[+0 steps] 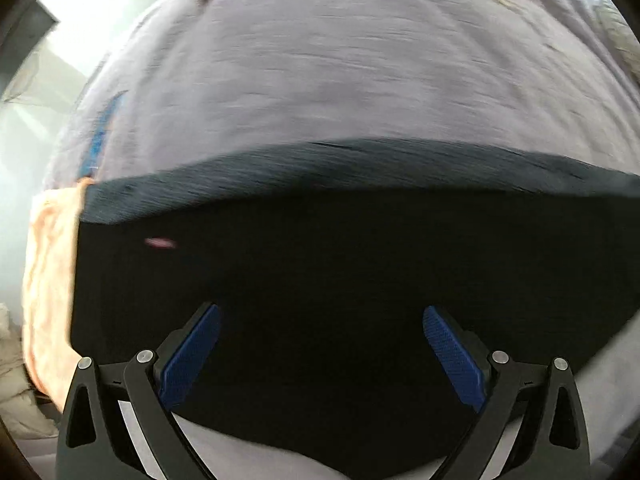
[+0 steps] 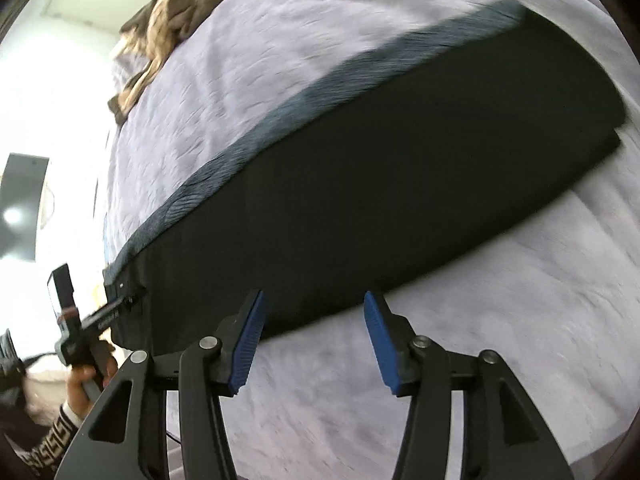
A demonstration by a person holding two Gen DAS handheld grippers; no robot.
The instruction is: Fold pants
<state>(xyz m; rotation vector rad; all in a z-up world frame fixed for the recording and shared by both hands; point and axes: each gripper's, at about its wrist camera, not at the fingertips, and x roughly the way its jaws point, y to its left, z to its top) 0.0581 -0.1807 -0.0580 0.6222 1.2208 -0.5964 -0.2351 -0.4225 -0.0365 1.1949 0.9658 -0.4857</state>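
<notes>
Black pants spread flat across a lavender bedspread, lying as a long, dark band with a ribbed, greyer strip along the far edge. Small pale mark on the dark cloth near the left end, too blurred to identify. Peach-coloured fabric just beside the pants' left end, at the bed's edge. Thin blue streak on the bedspread past that corner, unclear what. Brown and tan crumpled cloth well apart, at the far end of the bed.

Left claw released, blue pads wide apart, poised over the dark cloth with nothing between them; whether touching the fabric, cannot tell. Right claw likewise released, blue pads spread, positioned at the near long edge of the pants, one pad over the dark cloth and the other over bare bedspread. Nothing gripped.

From the right wrist view, left claw's handle visible at the pants' left end, held in a hand with a patterned cuff at the wrist. On the right, two stacked layers of dark cloth visible at the pants' far end. Both views smeared by motion blur.
</notes>
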